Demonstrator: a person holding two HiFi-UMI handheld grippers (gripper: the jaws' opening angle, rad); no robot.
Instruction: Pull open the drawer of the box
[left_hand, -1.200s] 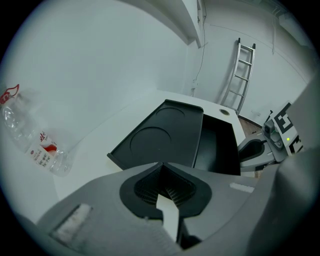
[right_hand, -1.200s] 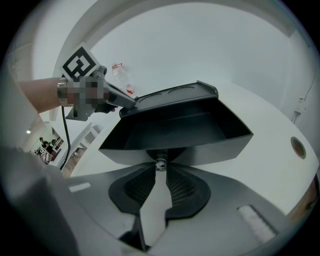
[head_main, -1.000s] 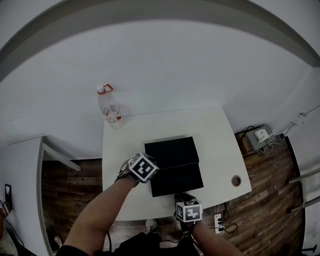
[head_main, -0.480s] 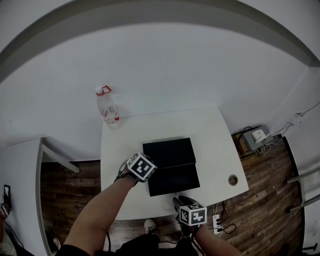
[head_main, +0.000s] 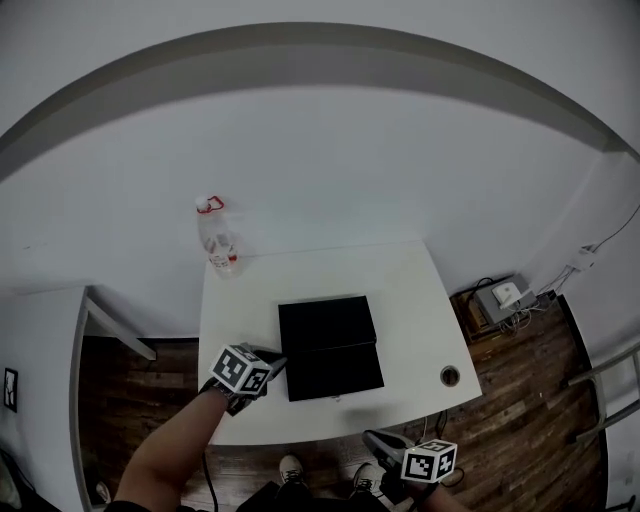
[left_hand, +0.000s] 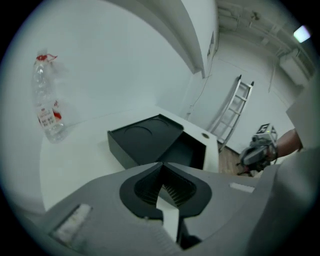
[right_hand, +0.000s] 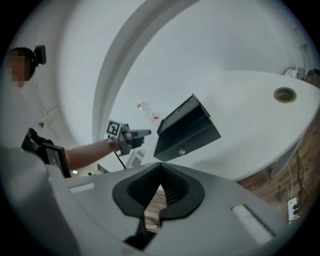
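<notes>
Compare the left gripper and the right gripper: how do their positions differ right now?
The left gripper is over the table, close by the left side of the black box; the right gripper hangs beyond the table's front edge, above the wooden floor. The left gripper looks into the open drawer from the side; the right gripper faces the drawer's front and knob. Both have jaws shut and hold nothing.

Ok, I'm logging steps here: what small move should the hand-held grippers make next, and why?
Probably just lower both to rest: the drawer stands pulled out of the box, the left hand-held gripper is shut near it, and the right hand-held gripper is shut, beyond the table.
</notes>
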